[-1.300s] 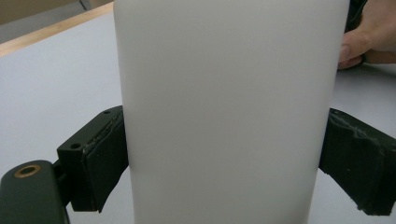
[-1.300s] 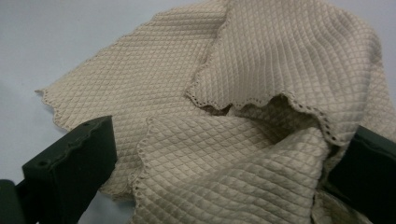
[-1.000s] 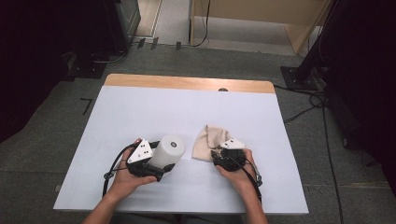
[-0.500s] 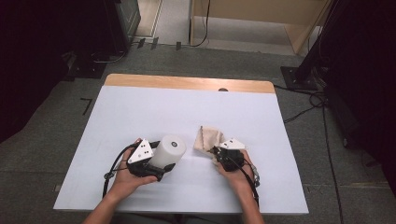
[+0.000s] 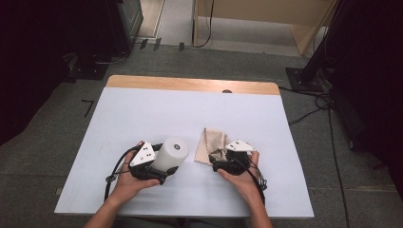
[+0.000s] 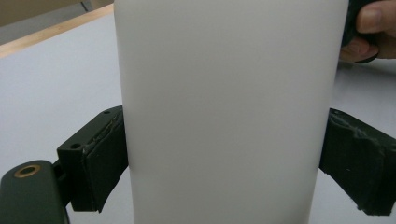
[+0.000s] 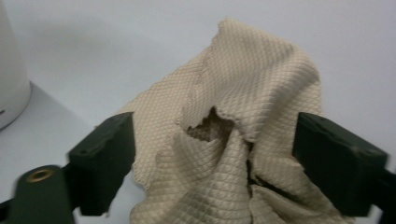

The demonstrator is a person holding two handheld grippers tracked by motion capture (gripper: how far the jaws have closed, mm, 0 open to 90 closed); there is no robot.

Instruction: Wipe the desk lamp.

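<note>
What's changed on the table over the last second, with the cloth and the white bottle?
The right gripper pinched shut on the beige cloth and has just been opening again; its jaws now stand wide apart with the bunched cloth lying loose between them. The cloth's shape shifted slightly. The left gripper stays clamped on the white bottle, and neither hand moved across the table.

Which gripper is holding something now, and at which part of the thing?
The left gripper holds the white cylinder by its side wall. The right gripper has just been opening; the beige cloth lies between its fingers, not gripped.
</note>
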